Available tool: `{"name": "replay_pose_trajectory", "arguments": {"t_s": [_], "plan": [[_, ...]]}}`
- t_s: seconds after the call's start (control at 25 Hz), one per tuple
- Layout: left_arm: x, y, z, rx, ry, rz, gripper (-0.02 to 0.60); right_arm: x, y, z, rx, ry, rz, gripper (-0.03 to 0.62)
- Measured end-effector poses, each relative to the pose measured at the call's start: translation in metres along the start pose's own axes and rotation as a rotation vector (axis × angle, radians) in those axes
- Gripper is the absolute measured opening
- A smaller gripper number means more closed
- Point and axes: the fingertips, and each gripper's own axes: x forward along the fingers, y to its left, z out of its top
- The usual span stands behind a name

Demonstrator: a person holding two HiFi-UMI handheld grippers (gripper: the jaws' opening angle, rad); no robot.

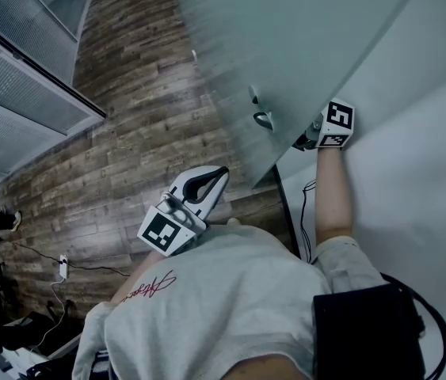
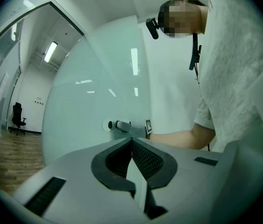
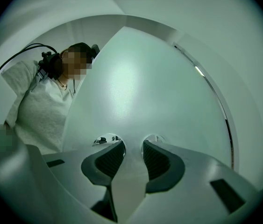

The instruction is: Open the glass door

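Observation:
The frosted glass door stands swung at an angle, its free edge near the white wall. A metal handle shows on its near face. My right gripper reaches to the door's edge at handle height, arm stretched out. In the right gripper view the jaws are shut on a pale bar of the handle, with the door filling the view behind. My left gripper hangs in front of my chest, shut with nothing in it. From the left gripper I see the handle and the door.
Wood plank floor runs beyond the door. A glass partition lines the far left. Cables and a power strip lie on the floor at lower left. The white wall is close on the right. An office chair stands far off.

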Motion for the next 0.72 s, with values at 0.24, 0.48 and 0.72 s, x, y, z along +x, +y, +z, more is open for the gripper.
{"name": "replay_pose_trajectory", "arguments": {"t_s": [0.24, 0.48, 0.72], "plan": [[-0.005, 0.001, -0.001, -0.001, 0.002, 0.005, 0.017, 0.001, -0.004, -0.002, 0.021, 0.021, -0.013, 0.163], [-0.015, 0.004, -0.001, -0.007, 0.000, 0.024, 0.017, -0.001, -0.004, 0.000, -0.005, 0.042, -0.045, 0.179], [-0.017, 0.010, -0.005, -0.014, -0.003, 0.025, 0.017, -0.023, -0.005, 0.003, -0.037, -0.031, -0.183, 0.179]]}}
